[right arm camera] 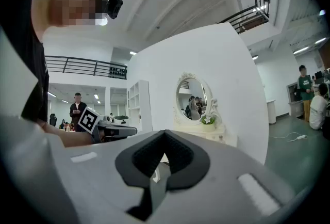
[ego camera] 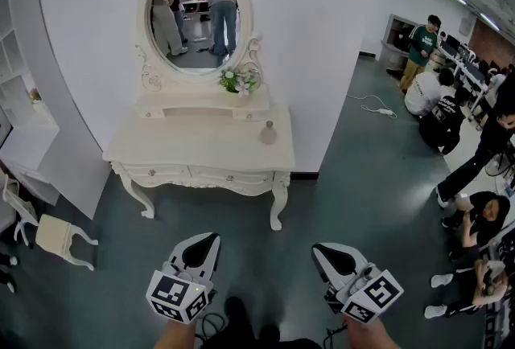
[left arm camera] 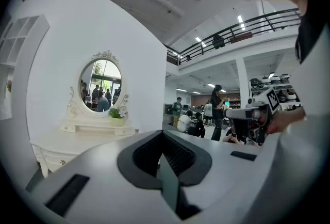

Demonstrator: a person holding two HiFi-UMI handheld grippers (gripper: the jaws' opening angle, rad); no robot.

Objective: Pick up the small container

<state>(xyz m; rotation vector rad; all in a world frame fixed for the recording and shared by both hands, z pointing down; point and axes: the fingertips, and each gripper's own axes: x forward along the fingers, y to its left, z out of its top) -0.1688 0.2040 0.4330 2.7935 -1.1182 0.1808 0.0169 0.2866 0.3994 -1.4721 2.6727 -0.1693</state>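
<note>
The small container (ego camera: 269, 133) stands on the right side of the dressing table (ego camera: 193, 153), well apart from both grippers. The left gripper (ego camera: 208, 241) and right gripper (ego camera: 320, 251) are closed and empty. Open the right one during a level approach.

At 12 o'clock are counted one dressing table (ego camera: 193, 150), one mirror (ego camera: 193, 18), one flower pot (ego camera: 239, 80), one small container (ego camera: 269, 133); at 6 o'clock, two grippers: left gripper (ego camera: 209, 239), right gripper (ego camera: 319, 251).

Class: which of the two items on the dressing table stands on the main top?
The small container, near the right edge; the flowers sit on the raised shelf.
</note>
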